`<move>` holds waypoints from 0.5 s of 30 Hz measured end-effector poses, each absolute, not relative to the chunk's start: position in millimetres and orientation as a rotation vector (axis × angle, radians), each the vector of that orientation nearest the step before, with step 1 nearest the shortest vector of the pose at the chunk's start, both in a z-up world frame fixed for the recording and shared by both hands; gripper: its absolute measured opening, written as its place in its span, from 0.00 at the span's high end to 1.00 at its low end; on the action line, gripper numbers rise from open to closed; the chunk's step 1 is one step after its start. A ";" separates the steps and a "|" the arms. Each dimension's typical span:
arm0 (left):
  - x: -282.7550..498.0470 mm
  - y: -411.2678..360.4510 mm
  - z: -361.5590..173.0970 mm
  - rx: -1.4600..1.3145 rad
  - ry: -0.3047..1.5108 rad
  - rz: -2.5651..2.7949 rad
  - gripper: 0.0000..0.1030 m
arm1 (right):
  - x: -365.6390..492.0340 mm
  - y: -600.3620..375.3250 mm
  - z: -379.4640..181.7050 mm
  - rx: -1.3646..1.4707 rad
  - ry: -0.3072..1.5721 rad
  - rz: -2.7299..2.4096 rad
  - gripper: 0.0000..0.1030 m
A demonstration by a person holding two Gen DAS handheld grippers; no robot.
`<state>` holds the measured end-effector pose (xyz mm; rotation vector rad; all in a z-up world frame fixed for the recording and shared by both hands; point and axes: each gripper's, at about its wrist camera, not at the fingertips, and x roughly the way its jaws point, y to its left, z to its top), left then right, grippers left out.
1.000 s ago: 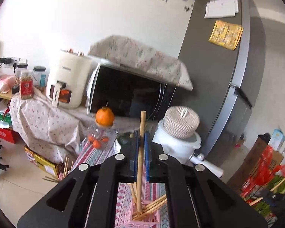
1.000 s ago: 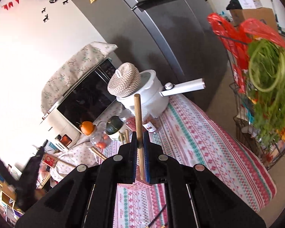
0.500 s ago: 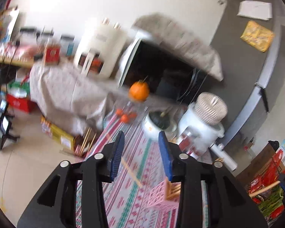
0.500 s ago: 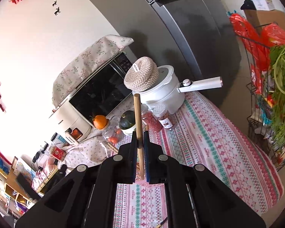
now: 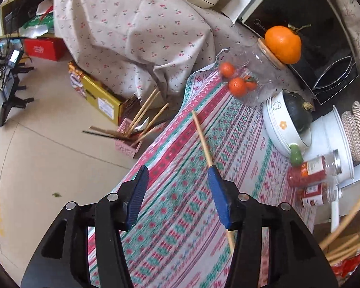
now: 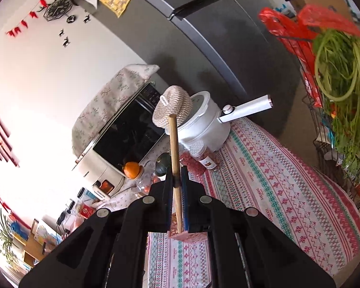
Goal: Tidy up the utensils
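The left gripper (image 5: 177,187) hangs with fingers spread wide over the striped cloth (image 5: 187,216); one chopstick (image 5: 201,139) lies on the cloth beside its right finger. The right gripper (image 6: 177,187) pinches an upright chopstick (image 6: 174,148) above a pink holder (image 6: 187,236). Farther off, a second pink holder (image 5: 128,141) with chopsticks sits on the floor.

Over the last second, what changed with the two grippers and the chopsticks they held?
The left gripper let go of its wooden chopstick, opened wide and swung down toward the red-and-green patterned tablecloth, where a loose wooden chopstick now lies beside its right finger. The right gripper stayed shut on its upright wooden chopstick above the pink utensil holder.
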<state>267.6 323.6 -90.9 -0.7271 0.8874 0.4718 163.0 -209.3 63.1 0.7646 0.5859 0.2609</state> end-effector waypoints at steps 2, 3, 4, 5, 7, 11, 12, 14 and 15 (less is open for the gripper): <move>293.7 320.0 -93.7 -0.700 0.897 0.483 0.53 | 174.2 -213.6 50.9 0.772 0.601 0.260 0.94; 306.1 317.6 -96.7 -0.689 0.907 0.491 0.53 | 178.6 -214.8 46.4 0.772 0.606 0.257 0.94; 315.1 316.6 -101.5 -0.678 0.917 0.504 0.53 | 182.4 -215.9 42.1 0.769 0.612 0.253 0.94; 324.5 314.9 -105.2 -0.663 0.928 0.521 0.53 | 185.2 -216.6 38.9 0.764 0.618 0.247 0.94; 344.6 309.0 -115.6 -0.626 0.957 0.560 0.53 | 190.2 -219.2 32.5 0.751 0.632 0.227 0.94; 366.1 302.2 -131.5 -0.552 0.982 0.635 0.53 | 196.3 -224.3 22.8 0.747 0.650 0.201 0.94; 367.9 299.8 -132.0 -0.527 0.989 0.641 0.60 | 196.7 -225.4 21.0 0.748 0.652 0.196 0.94; 369.8 293.5 -133.4 -0.473 0.997 0.644 0.84 | 198.6 -228.8 16.5 0.755 0.662 0.189 0.94; 368.3 292.8 -133.8 -0.463 0.997 0.644 0.90 | 198.9 -230.4 14.6 0.763 0.666 0.189 0.94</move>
